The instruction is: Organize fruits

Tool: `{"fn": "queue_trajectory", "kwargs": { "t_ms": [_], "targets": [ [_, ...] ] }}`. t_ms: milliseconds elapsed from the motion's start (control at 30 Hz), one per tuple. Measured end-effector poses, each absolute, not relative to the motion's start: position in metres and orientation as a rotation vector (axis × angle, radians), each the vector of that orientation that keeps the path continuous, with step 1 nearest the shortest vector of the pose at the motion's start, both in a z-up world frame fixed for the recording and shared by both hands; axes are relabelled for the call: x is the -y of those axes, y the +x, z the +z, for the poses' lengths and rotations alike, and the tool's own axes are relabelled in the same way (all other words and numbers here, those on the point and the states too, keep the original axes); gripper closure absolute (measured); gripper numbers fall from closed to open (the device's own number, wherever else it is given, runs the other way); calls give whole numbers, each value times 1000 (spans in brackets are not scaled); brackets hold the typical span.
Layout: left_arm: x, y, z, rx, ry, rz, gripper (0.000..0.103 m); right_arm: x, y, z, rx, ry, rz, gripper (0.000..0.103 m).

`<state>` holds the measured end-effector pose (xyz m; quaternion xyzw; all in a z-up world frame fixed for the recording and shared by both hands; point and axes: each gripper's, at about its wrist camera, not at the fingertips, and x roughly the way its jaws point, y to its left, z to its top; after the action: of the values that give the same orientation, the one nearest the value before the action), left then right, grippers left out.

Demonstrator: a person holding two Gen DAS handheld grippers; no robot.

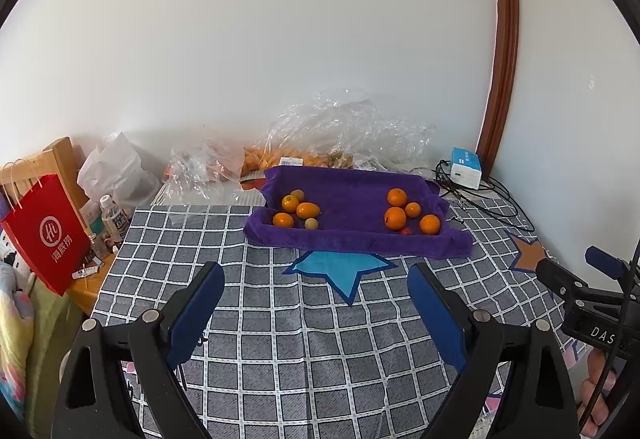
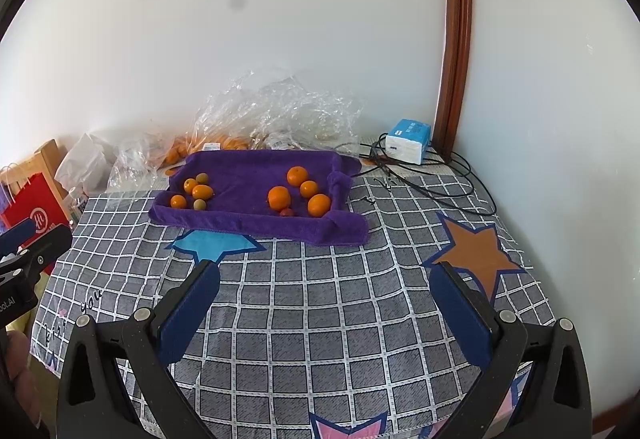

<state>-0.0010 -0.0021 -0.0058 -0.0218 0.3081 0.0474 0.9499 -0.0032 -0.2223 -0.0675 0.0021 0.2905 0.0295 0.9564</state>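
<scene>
We see a table covered with a grey checked cloth (image 1: 304, 339) bearing coloured stars, and toward its far side lies a purple towel (image 1: 352, 239) with its edges rolled up into a shallow tray. The fruit sits on the towel in two clusters, well apart from each other. On the left are three small orange fruits (image 1: 291, 203), one of them oval, with two smaller greenish-yellow fruits (image 1: 311, 224) touching or just beside them. On the right are four round oranges (image 1: 395, 218), and a little red fruit (image 1: 407, 231) lies against the towel's near fold between two of them. We hold the left gripper (image 1: 316, 279) over the bare cloth in front of the towel, its blue-padded jaws spread wide with nothing between them. The right gripper (image 2: 326, 281) hangs beside it over the same cloth, its jaws equally wide apart and empty; neither touches the towel or any fruit. In each wrist view we catch the other gripper's black frame at the edge, with fingers of a hand (image 1: 598, 395) wrapped round it. Behind the towel, against the white wall, lie crumpled clear plastic bags (image 1: 344, 127), some with more orange fruit inside. A white-and-blue box (image 1: 465, 167) sits in the far right corner among black cables (image 1: 492, 203). Off the table's left edge stands a red paper bag (image 1: 48, 235), with a plastic bottle (image 1: 113, 217) close by.
</scene>
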Motion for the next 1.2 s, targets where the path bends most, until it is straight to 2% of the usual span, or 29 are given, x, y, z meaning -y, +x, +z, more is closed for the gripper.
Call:
{"fn": "queue_trajectory", "kwargs": {
  "t_ms": [1200],
  "targets": [
    [2,-3,-2,-623,-54,94,10,220,-5,-67,-585,4,59,0]
  ]
}}
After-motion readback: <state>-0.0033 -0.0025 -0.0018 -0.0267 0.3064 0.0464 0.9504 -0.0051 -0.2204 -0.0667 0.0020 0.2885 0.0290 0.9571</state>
